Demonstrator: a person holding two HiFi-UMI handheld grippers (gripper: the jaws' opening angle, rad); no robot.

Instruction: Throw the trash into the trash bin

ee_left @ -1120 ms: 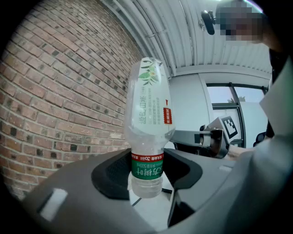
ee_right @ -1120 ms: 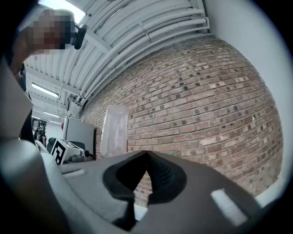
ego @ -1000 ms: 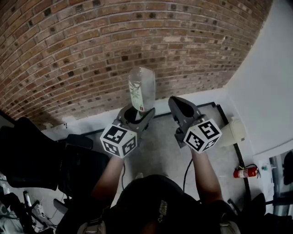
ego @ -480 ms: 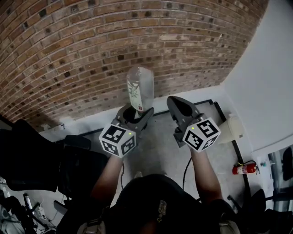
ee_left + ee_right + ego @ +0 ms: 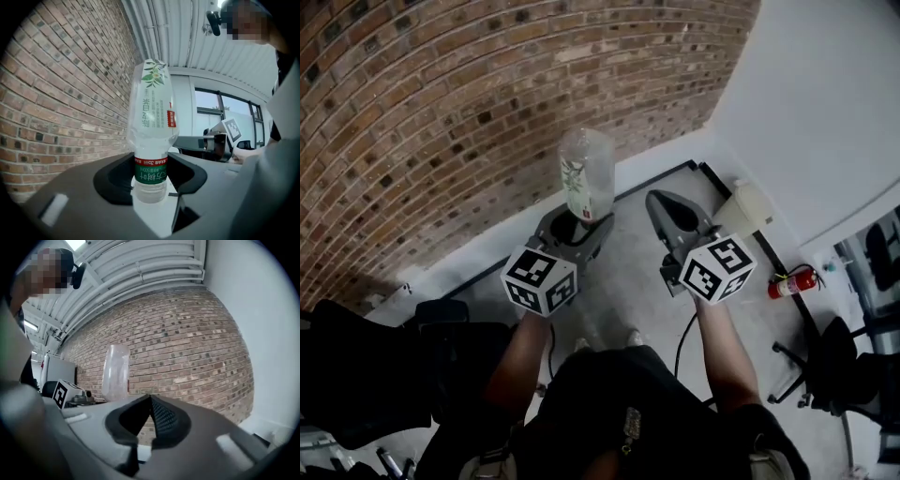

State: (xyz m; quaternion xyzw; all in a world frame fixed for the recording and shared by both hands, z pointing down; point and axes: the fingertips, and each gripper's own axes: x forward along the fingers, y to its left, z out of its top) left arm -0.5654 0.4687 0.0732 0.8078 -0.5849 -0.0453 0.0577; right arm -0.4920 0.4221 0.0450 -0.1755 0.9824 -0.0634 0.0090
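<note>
Well, the left claw clamps only the narrow end of the bottle, which stands tall at upper centre of the head view. A quick swing could lever it loose onto the floor. The bottle is clear, seemingly empty plastic with a green label band. The right claw, just right of it, is closed on nothing.

Right claw jaws pressed tip to tip, nothing between them. Clear bottle vertical just left of the claw, a marker cube further left and lower. Brick wall beyond the claw, white wall to its right.
</note>
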